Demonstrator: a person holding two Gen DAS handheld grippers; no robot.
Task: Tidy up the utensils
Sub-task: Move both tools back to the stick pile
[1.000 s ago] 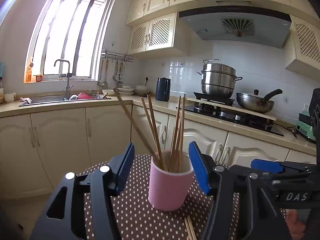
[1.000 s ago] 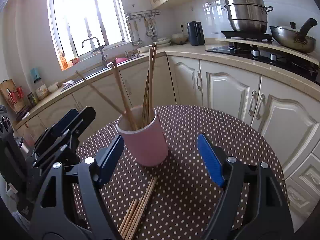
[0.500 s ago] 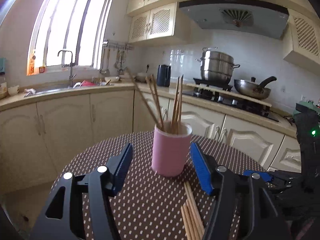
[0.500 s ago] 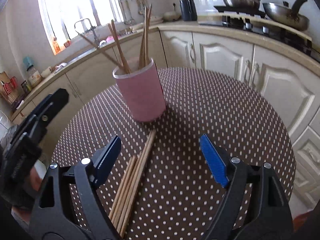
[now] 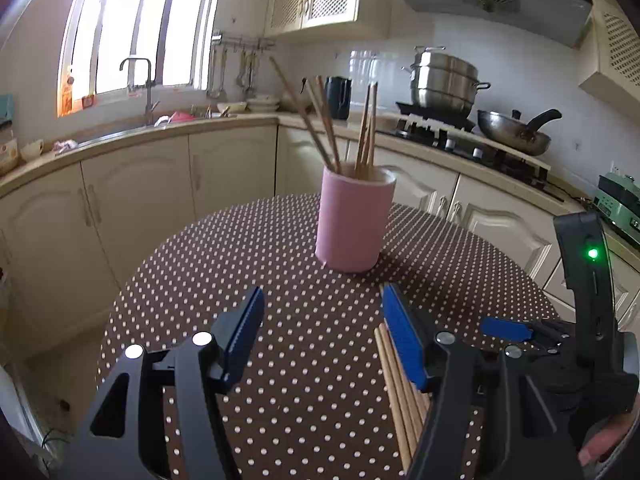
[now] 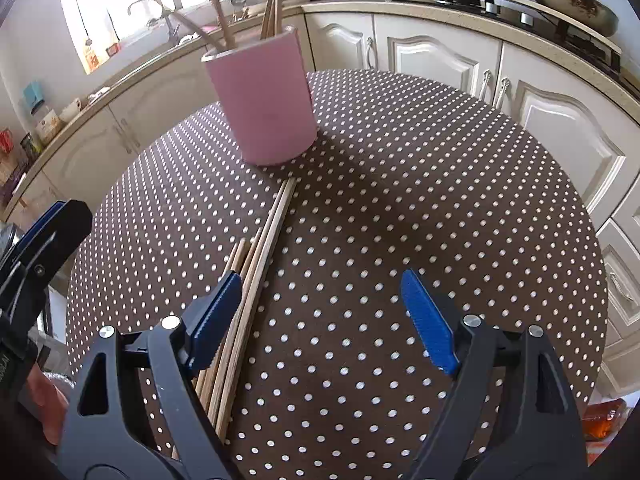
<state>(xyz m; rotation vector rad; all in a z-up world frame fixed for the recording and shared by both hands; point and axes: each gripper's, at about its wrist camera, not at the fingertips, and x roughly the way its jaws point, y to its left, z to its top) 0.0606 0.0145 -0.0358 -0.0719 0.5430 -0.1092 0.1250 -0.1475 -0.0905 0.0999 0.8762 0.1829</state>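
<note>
A round table under a brown cloth with white polka dots (image 5: 280,264) fills the middle of this cream-cabinet kitchen, with the L-shaped beige stone counter (image 5: 168,136) running behind it below the window. Past the far edge of the table, on the hob, stand a stacked stainless-steel steamer pot (image 5: 444,80) and a steel wok with a black handle (image 5: 512,130). On the cloth, toward the far side, stands an upright pink cylindrical holder (image 5: 354,220), with several wooden chopsticks (image 5: 366,132) leaning out of its mouth at different angles. Nearer the person, the left black two-finger gripper with blue pads (image 5: 322,334) hangs just above the cloth, angled down; its jaws are apart and opening, with only dotted cloth between them. The right black gripper with blue pads (image 6: 320,316) points more steeply down at the table, jaws spread wide, again with bare cloth in the gap. A loose bundle of pale wooden chopsticks (image 6: 256,264) lies flat on the cloth, its far tips just short of the foot of the pink holder; it runs back under the left finger of the right gripper, and in the left wrist view it passes beneath that gripper's right finger. Neither set of pads touches the sticks as far as I can see.
</note>
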